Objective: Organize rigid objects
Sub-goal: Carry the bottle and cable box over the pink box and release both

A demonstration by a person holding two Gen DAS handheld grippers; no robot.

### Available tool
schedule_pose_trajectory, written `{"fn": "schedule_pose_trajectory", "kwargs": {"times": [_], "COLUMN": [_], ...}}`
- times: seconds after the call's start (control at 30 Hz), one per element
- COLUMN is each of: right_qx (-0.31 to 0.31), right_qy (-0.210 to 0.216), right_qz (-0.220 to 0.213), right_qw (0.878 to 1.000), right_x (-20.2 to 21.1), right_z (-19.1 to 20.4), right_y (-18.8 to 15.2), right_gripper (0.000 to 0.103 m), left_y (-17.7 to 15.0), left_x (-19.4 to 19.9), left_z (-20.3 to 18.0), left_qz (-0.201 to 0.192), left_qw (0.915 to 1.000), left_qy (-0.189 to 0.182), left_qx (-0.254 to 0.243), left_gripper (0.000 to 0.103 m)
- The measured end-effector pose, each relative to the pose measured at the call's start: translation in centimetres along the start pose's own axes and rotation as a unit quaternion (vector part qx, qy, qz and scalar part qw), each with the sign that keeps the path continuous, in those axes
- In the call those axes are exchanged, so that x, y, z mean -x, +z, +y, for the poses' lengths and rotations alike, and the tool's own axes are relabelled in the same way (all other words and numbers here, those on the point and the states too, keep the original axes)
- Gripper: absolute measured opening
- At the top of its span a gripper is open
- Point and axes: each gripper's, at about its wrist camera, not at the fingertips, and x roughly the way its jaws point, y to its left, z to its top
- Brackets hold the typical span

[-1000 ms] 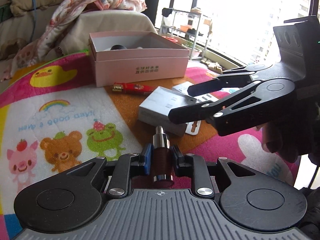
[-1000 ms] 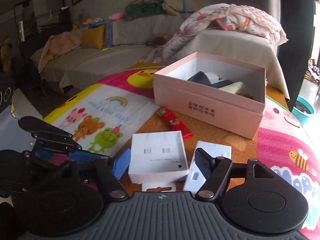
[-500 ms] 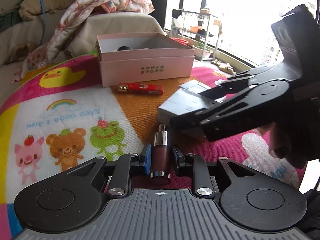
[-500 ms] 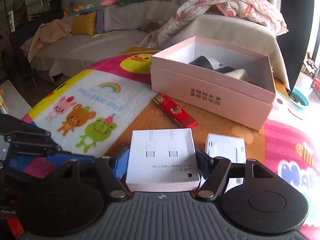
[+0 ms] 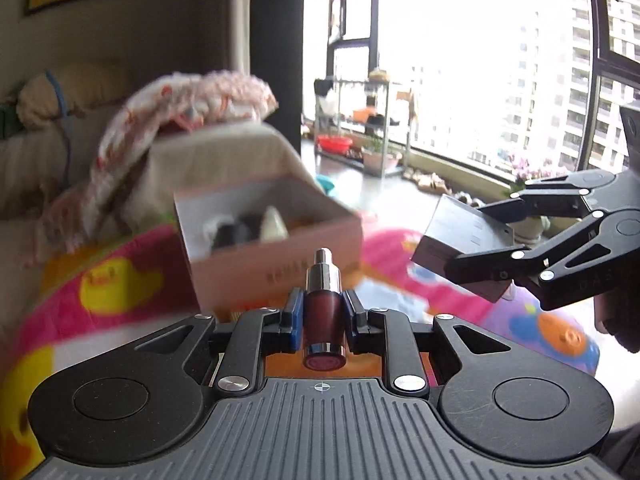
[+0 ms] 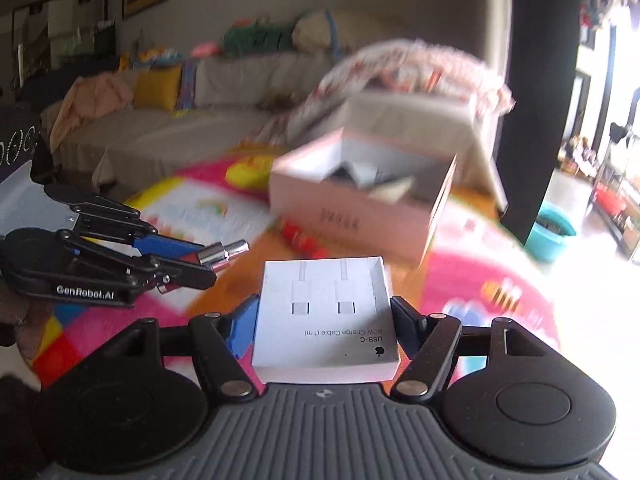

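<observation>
My left gripper [image 5: 322, 312] is shut on a dark red bottle [image 5: 323, 308] with a silver nozzle, held in the air; the bottle's nozzle also shows in the right wrist view [image 6: 222, 256]. My right gripper [image 6: 324, 320] is shut on a white USB-C cable box [image 6: 326, 320], also lifted; the box shows at the right of the left wrist view [image 5: 464, 240]. An open pink box [image 5: 272, 248] with several items inside stands ahead on the colourful mat [image 5: 100, 292]; it also shows in the right wrist view [image 6: 360, 204].
A red lighter [image 6: 302, 238] lies on the mat in front of the pink box. A sofa with a blanket [image 6: 400, 76] stands behind. A teal basin [image 6: 550, 236] is on the floor at the right. Windows and a shelf [image 5: 360, 120] are beyond.
Both grippers have risen off the mat with their loads and moved towards the pink box. The right gripper closed on the white cable box and lifted it.
</observation>
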Motion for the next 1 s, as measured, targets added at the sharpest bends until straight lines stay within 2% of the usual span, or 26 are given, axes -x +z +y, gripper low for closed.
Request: {"fn": "schedule_pose_trajectory", "kwargs": {"times": [0.1,0.2,0.27,0.37,0.5,0.63,0.7,0.77,0.93,1.0], "right_qx": [-0.007,-0.018,-0.024,-0.041,-0.048,-0.056,-0.056,-0.063,-0.082,-0.081], "right_qy": [-0.024,-0.041,-0.052,-0.050,-0.044,-0.037,-0.036,-0.039,-0.054,-0.063], "right_qz": [-0.075,-0.100,-0.092,-0.052,-0.006,0.031,0.058,0.067,0.032,0.013], "right_qw": [0.997,0.994,0.994,0.997,0.998,0.997,0.996,0.995,0.995,0.995], "right_x": [0.0,-2.7,-5.5,-10.5,-16.3,-21.0,-22.7,-23.1,-19.0,-16.4], "right_z": [-1.9,-3.5,-4.2,-5.3,-5.7,-5.8,-5.7,-5.7,-6.4,-6.4], "right_y": [4.2,8.2,10.1,11.8,11.4,10.2,9.5,8.9,8.1,7.4], "right_gripper": [0.069,0.069,0.069,0.069,0.069,0.069,0.069,0.069,0.070,0.074], "left_y": [5.2,9.0,10.1,10.6,9.6,8.2,7.6,7.0,6.5,5.9], "left_x": [-2.0,-7.1,-10.9,-15.7,-19.9,-22.9,-23.6,-23.1,-18.2,-15.1], "left_z": [2.8,7.2,9.4,11.6,13.6,14.8,15.2,15.4,14.6,13.6], "left_qz": [-0.036,-0.019,0.004,0.038,0.062,0.087,0.092,0.081,0.019,-0.003], "left_qw": [0.9993,0.9970,0.9950,0.9936,0.9882,0.9834,0.9813,0.9811,0.9867,0.9875], "left_qy": [0.003,-0.013,-0.005,0.017,0.007,0.014,0.011,0.004,0.010,0.010], "left_qx": [0.006,0.073,0.100,0.105,0.140,0.159,0.169,0.175,0.161,0.157], "left_gripper": [0.024,0.024,0.024,0.024,0.024,0.025,0.025,0.025,0.025,0.025]}}
